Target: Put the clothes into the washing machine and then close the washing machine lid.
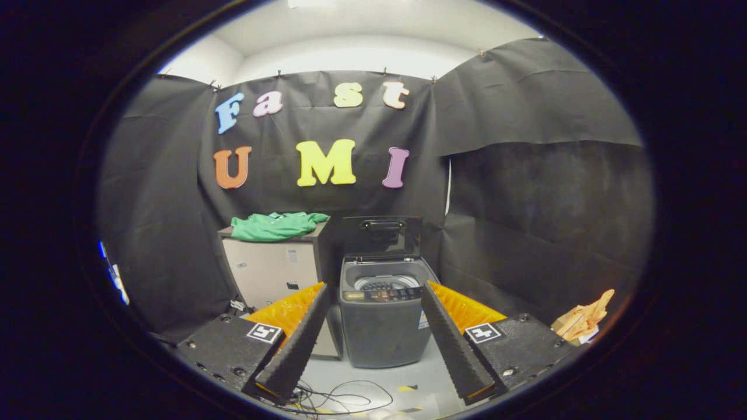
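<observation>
Item: my gripper (373,326), fingers spread wide, holding nothing. Shirt (277,226) lay on the cabinet (271,268), far left; washer (382,315) stood right of it, lid (382,236) up. Risks judged: loose cloth slipping from a shallow pinch; sleeve draping over the rim, blocking the lid.

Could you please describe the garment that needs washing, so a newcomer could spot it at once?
Beyond the open gripper stands a dark grey top-loading washing machine, lid raised. Beside it is a pale boxy cabinet; the crumpled green cloth shirt lies on top, the only green item there.
</observation>
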`<state>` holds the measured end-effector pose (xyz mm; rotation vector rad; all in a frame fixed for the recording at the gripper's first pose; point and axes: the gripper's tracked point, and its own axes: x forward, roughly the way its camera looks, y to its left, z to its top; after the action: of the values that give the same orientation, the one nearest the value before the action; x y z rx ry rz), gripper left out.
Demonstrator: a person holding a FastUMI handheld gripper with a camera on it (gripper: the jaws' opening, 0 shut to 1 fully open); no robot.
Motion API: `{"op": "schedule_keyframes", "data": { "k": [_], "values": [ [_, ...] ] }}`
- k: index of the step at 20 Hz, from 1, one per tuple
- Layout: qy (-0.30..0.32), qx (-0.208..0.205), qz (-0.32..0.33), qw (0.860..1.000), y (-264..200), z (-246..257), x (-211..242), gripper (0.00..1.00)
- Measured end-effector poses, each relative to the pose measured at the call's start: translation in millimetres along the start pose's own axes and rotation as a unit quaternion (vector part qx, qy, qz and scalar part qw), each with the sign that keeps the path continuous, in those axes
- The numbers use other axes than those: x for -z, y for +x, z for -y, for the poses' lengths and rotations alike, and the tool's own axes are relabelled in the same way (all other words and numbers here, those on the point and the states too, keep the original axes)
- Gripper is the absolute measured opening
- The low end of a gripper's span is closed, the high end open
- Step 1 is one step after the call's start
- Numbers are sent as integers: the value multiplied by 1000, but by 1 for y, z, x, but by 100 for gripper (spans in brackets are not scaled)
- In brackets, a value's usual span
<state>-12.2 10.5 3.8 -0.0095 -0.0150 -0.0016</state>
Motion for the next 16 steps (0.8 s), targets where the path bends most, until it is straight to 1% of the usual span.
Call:
{"op": "schedule_keyframes", "data": {
  "k": [12, 16],
  "values": [
    [-1, -3, -2, 1000, 2, -9, 2, 99],
    [-5, -6, -1, 1000, 8, -9, -6, 99]
  ]
}}
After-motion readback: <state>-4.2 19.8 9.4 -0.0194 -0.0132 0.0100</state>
